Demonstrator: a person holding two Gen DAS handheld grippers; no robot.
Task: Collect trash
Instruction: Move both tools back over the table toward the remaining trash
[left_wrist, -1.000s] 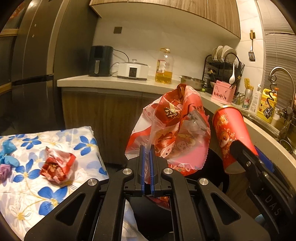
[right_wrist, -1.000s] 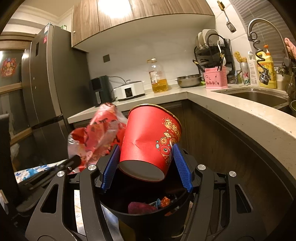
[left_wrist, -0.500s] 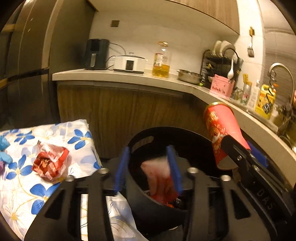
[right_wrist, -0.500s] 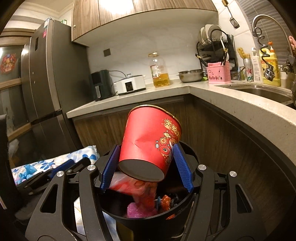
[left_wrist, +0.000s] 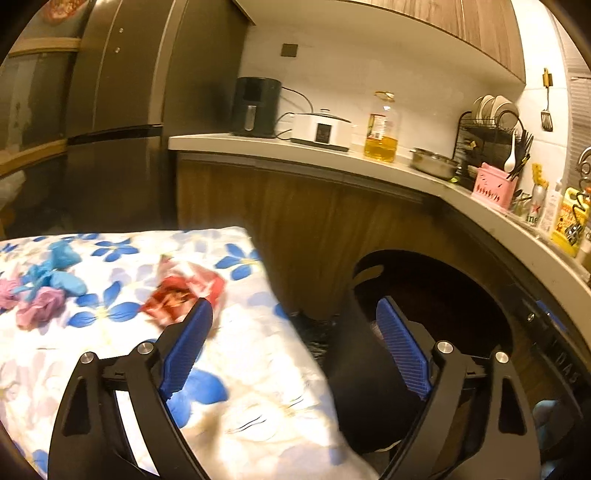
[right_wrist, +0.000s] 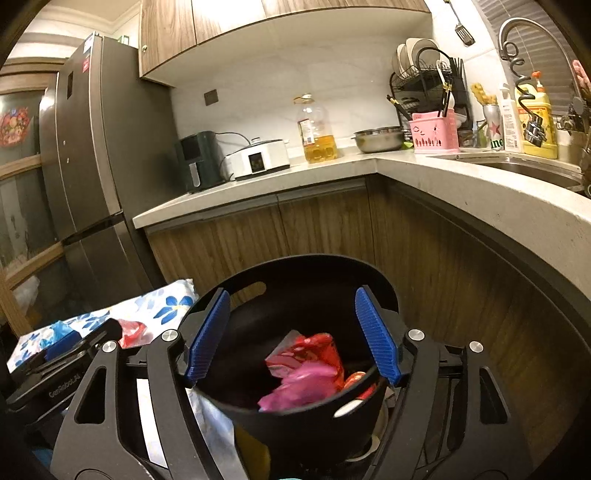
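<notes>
Trash is split between two places: some lies in the black bin (right_wrist: 295, 369), some on the flower-print cloth (left_wrist: 240, 369) beside it. Inside the bin, the right wrist view shows a crumpled red and pink plastic bag (right_wrist: 306, 369) and, by its near right wall, a sliver of something red and white that I cannot identify. On the cloth, a crumpled red wrapper (left_wrist: 181, 295) sits near the edge closest to the bin, and blue scraps (left_wrist: 59, 273) and a pink scrap (left_wrist: 37, 306) lie toward the far left edge.

By my judgement the job is partly done, with at least those three pieces left to carry over.

Both tools are released and empty. The left gripper (left_wrist: 295, 350) has its jaws spread wide, one finger over the cloth just in front of the red wrapper, the other over the bin's rim. The right gripper (right_wrist: 291, 336) hangs over the bin mouth, jaws equally wide apart.

Only the right wrist view sees the bin's contents; in the left wrist view the inside is dark. Only the left wrist view shows the pink scrap; the right one catches just a corner of cloth, some of the red wrapper and a bit of blue.
</notes>
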